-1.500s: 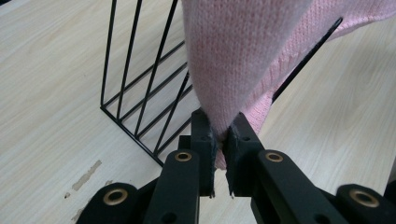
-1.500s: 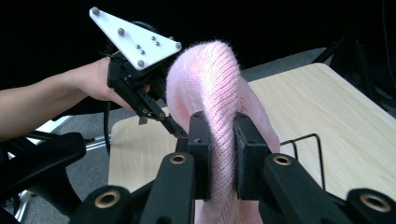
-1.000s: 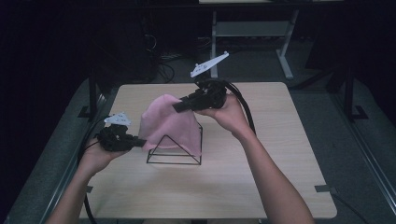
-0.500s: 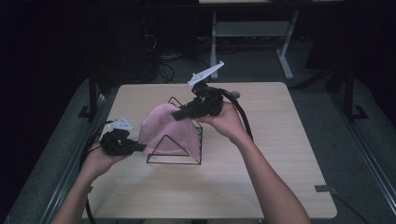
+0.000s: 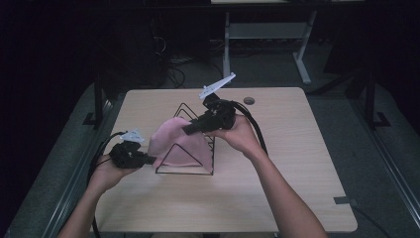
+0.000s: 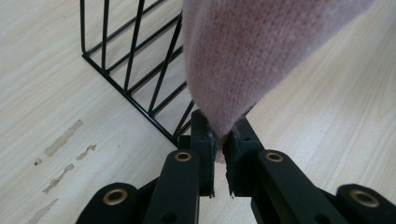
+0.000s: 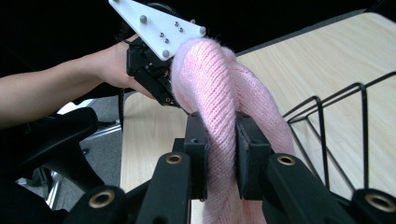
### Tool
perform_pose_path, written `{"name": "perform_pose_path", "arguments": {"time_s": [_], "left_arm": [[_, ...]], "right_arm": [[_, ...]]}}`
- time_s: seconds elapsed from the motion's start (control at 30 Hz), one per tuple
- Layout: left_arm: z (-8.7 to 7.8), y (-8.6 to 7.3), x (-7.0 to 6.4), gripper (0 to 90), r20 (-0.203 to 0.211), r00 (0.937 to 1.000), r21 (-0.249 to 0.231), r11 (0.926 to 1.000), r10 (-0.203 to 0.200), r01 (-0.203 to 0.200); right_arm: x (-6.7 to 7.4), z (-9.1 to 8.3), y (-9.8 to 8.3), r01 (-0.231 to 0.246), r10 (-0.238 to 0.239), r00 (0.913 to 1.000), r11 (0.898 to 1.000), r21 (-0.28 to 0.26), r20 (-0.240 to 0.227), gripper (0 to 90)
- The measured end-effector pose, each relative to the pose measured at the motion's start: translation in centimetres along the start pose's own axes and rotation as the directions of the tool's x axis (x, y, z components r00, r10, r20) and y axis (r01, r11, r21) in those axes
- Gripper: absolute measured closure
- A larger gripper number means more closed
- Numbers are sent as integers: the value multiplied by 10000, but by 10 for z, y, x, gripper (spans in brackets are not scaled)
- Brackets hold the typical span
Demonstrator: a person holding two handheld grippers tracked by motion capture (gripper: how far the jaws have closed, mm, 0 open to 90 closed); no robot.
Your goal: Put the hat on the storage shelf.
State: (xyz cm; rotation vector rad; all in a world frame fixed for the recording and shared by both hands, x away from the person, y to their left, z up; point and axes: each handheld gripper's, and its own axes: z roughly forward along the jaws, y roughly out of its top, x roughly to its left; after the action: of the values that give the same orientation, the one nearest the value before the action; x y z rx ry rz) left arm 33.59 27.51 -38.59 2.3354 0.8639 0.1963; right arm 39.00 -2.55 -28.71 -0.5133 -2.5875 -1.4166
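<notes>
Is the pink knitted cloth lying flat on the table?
No. The pink knitted cloth hangs draped over the black wire rack, with the left tool and right tool pinching it.

The pink knit cloth (image 7: pixel 219 93) is a soft, fuzzy wool-type fabric with fine ribbed stitches. The wire rack (image 5: pixel 190 148) looks like thin metal rod with a black, slightly glossy coating. The table (image 5: pixel 297 163) is pale wood-grain laminate, smooth and matt, with a few scuffed patches. Both grippers' jaws are matt black plastic with brass-coloured rivets.
</notes>
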Motion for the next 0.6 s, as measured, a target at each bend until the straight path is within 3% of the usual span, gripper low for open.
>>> {"name": "perform_pose_path", "arguments": {"time_s": [0.23,0.6], "left_arm": [[7,-3,0,832,-73,9998,326,9993,188,-186],[18,-10,4,832,-12,10000,577,9983,-13,14]], "right_arm": [[-2,6,-10,-74,75,9999,9999,151,-87,765],[-3,15,-18,-164,172,9996,9992,372,-206,758]]}}
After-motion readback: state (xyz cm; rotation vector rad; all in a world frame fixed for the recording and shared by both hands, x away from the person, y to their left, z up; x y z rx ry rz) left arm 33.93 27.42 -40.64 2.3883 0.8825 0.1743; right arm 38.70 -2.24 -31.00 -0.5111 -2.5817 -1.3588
